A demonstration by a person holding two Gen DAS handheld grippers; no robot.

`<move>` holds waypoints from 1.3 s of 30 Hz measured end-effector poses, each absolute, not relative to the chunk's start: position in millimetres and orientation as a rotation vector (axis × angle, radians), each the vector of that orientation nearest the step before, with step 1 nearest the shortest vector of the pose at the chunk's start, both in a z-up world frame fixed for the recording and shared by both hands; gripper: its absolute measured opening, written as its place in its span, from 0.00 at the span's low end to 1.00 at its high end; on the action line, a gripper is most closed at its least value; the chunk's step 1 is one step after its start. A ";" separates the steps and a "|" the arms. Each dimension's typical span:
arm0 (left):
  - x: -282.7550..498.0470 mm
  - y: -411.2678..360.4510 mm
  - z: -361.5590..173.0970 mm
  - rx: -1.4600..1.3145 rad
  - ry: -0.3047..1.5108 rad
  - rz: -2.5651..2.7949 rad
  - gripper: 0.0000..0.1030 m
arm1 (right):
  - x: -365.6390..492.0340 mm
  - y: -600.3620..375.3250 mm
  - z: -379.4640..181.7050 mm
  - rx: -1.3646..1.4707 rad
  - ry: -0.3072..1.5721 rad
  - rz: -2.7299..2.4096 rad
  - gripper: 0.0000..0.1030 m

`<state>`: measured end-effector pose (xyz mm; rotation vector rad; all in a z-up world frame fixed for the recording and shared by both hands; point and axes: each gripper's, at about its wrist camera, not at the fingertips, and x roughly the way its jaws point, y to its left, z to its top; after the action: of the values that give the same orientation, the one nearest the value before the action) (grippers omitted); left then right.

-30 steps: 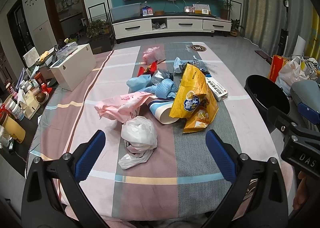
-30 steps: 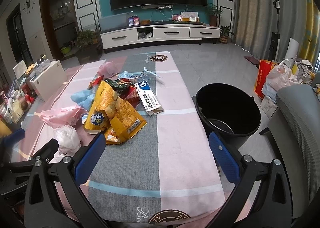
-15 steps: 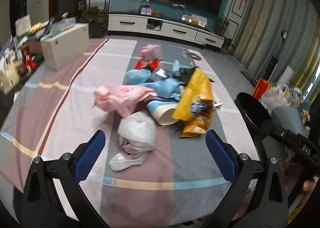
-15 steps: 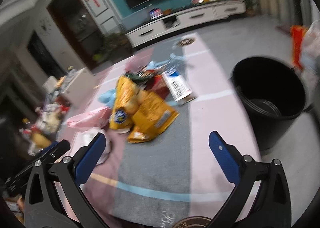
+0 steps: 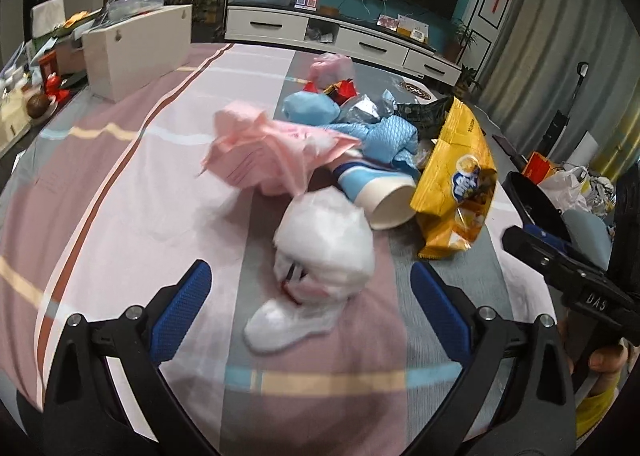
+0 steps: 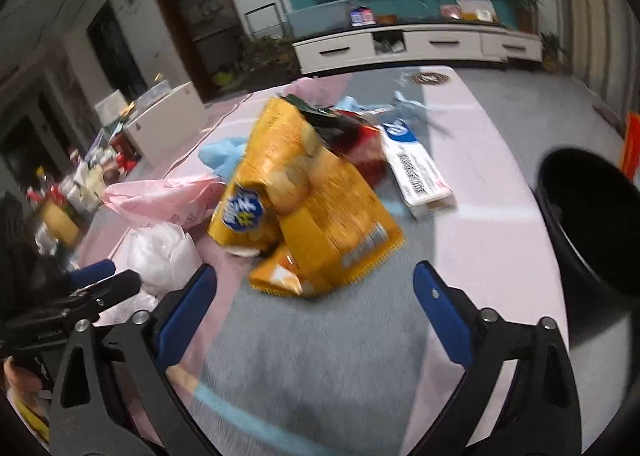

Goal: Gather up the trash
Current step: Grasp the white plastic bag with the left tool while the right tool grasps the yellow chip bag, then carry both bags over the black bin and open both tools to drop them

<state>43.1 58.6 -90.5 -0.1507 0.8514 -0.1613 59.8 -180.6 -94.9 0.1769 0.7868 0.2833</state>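
- On the counter [image 5: 120, 183], striped cloth: trash heaped mid-surface, none yet collected.
- Left gripper [image 5: 310, 298]: jaws spread wide, empty, straddling the white plastic bag [image 5: 324, 244], apparently lined up to take it first.
- Right gripper [image 6: 316, 302]: jaws released, empty, facing the yellow snack bag [image 6: 308, 199].
- Black bin [image 6: 592, 223]: beside the counter's right edge, within reach for drops.
- Paper cup [image 5: 376, 195]: lying on its side under the pink bag [image 5: 272, 151].

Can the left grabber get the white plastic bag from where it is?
Probably yes. The left gripper is open, the white plastic bag lies right between and ahead of its fingers, and nothing sits on top of it.
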 end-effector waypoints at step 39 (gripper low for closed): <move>90.7 -157.8 -18.7 -0.099 0.759 -0.703 0.23 | 0.9 -397.7 -68.5 0.469 0.507 -0.137 0.11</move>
<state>90.7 -157.8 -18.7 -0.0993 0.7593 -0.7034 0.9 -397.7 -68.5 0.4693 0.5074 -0.1373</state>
